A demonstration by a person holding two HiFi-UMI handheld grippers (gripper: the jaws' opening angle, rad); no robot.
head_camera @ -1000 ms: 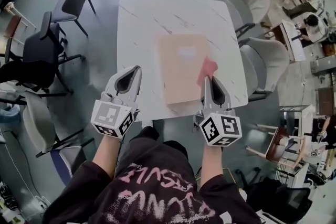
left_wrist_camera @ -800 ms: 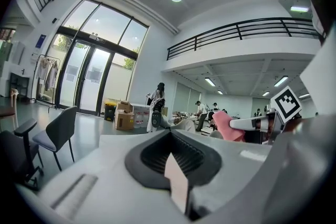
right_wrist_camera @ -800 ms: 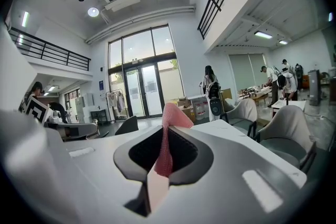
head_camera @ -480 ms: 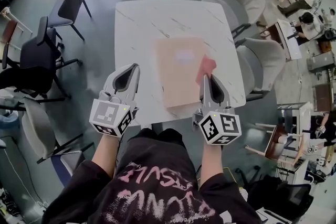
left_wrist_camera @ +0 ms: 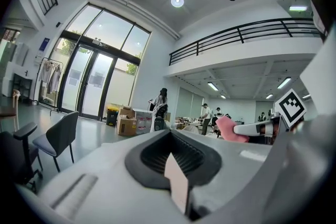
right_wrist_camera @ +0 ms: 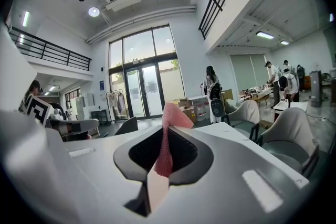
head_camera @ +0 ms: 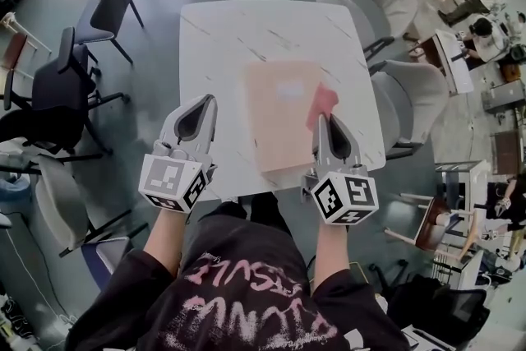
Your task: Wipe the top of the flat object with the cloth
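A flat tan object (head_camera: 282, 113), like a thin board or folder, lies on the white marble table (head_camera: 214, 53). My right gripper (head_camera: 329, 124) is shut on a pink cloth (head_camera: 321, 104), which sticks out past the jaw tips at the object's right edge. In the right gripper view the pink cloth (right_wrist_camera: 168, 136) is pinched between the jaws and points upward. My left gripper (head_camera: 197, 109) is shut with nothing in it, held over the table's near left part. In the left gripper view the pink cloth (left_wrist_camera: 229, 129) shows at the right.
Dark chairs (head_camera: 111, 0) stand left of the table, and grey armchairs (head_camera: 415, 99) stand at its right. More tables with people (head_camera: 485, 25) are at the far right. The table's near edge lies just under both grippers.
The view shifted slightly a second ago. Both grippers keep nearly the same place; the right one and its cloth edged a little further over the table.
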